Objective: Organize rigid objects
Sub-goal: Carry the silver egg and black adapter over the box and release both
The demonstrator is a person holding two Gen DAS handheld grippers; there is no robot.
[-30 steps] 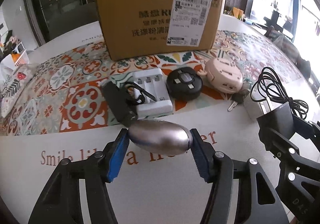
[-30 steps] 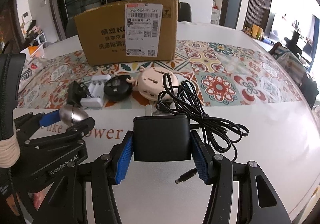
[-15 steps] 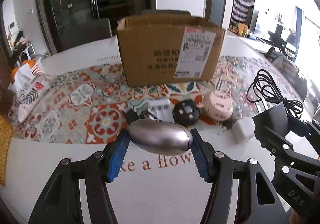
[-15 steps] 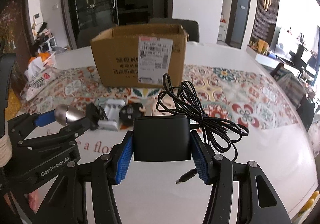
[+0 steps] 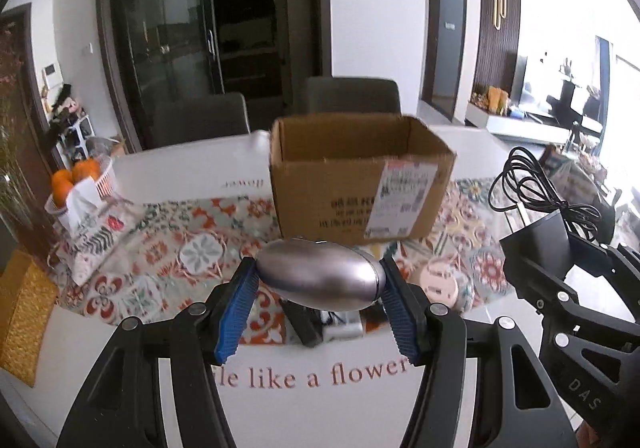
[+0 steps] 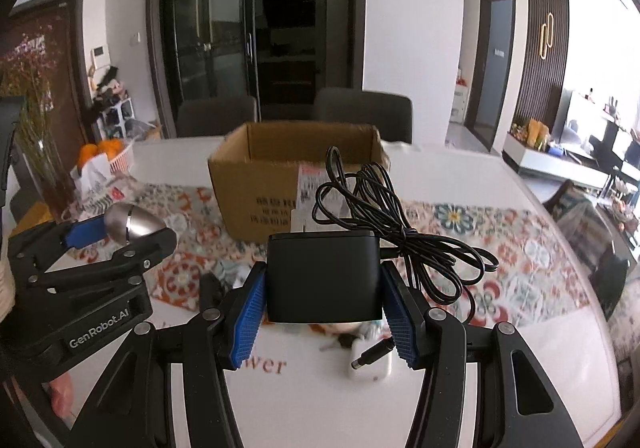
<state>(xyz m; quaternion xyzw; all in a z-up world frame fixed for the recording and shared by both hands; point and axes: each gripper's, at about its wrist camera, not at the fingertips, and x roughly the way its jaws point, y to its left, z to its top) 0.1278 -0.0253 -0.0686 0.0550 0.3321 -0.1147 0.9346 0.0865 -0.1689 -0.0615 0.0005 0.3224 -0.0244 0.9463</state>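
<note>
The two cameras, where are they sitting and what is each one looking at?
Left wrist: sits on the left gripper, looking past its shiny silver egg-shaped object to the open brown cardboard box; the right gripper shows.
Right wrist: sits on the right gripper, looking past its black power adapter to the box; the left gripper shows.
Both share the box and patterned table mat.

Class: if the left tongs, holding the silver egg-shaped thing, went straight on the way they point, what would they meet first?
Probably the cardboard box: its front wall stands directly beyond the left tongs and the silver thing. Depth is unclear, so they might skim its rim.
</note>
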